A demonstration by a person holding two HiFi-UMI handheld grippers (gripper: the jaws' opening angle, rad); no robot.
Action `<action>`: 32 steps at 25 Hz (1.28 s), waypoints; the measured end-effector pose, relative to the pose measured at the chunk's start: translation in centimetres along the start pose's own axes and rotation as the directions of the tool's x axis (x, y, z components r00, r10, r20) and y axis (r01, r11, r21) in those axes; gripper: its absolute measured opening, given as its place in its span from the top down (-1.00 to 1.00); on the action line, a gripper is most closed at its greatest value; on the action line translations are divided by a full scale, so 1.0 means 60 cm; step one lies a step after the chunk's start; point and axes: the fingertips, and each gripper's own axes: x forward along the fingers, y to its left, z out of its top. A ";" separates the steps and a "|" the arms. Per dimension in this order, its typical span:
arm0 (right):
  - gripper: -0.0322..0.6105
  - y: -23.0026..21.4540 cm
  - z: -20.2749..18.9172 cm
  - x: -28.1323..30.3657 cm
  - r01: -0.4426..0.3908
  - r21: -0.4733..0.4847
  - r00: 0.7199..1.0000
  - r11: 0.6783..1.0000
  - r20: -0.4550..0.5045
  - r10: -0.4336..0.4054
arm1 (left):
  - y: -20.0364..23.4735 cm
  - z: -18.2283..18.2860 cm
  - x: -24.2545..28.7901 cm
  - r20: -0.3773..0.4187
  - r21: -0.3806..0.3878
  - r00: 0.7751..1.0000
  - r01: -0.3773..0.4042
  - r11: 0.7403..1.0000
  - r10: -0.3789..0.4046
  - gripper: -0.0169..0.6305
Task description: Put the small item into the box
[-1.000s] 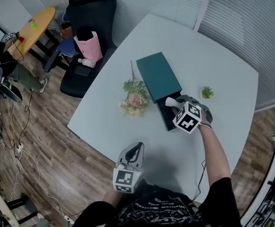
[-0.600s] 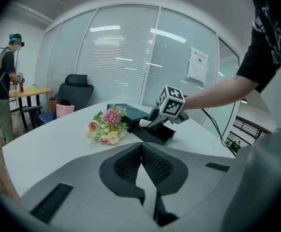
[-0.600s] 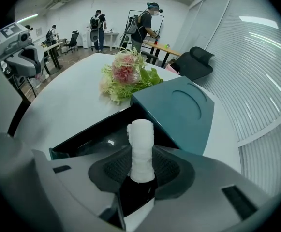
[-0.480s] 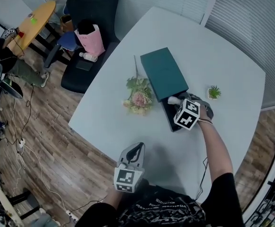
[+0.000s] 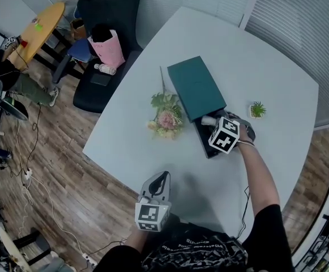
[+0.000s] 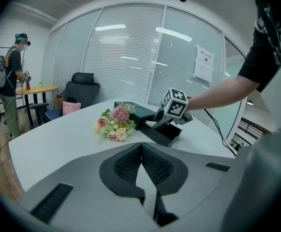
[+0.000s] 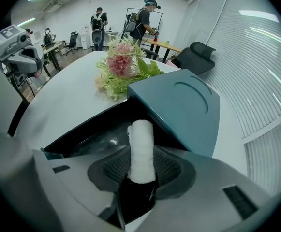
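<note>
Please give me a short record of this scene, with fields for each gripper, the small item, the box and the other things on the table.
Right gripper: jaws opening, white roll between them
White roll: over the open dark box
Lid: teal, lying partly over the box
Left gripper: shut, empty, away from the box
Also on table: bouquet, small potted plant

My head view looks steeply down on the whole table. My left gripper view sits low at its near edge, facing the box; my right gripper view hovers close over the box, facing the flowers. All share both.
</note>
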 end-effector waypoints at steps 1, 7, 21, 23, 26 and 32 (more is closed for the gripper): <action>0.42 0.001 -0.001 -0.001 0.000 0.009 1.000 1.000 0.007 0.000 | 0.000 0.000 -0.001 0.001 0.001 1.000 -0.002 1.000 0.002 0.89; 0.03 0.008 0.015 -0.025 0.014 0.046 0.997 0.999 0.073 -0.017 | 0.010 0.000 -0.003 0.012 -0.009 1.000 -0.027 1.000 0.027 0.89; 0.06 -0.009 0.045 -0.187 0.093 0.258 0.931 0.962 0.319 -0.176 | -0.038 0.018 -0.014 0.071 0.030 0.997 0.029 0.999 -0.031 0.89; 0.08 -0.001 0.042 -0.214 0.083 0.301 0.917 0.950 0.351 -0.191 | -0.048 0.024 -0.017 0.086 0.041 0.995 0.040 0.998 -0.044 0.89; 0.08 0.009 0.046 -0.265 0.090 0.343 0.886 0.935 0.402 -0.232 | -0.061 0.036 -0.027 0.107 0.053 0.992 0.059 0.997 -0.065 0.89; 0.09 0.044 0.044 -0.364 0.111 0.414 0.818 0.903 0.478 -0.320 | -0.095 0.056 -0.054 0.146 0.074 0.983 0.098 0.992 -0.108 0.89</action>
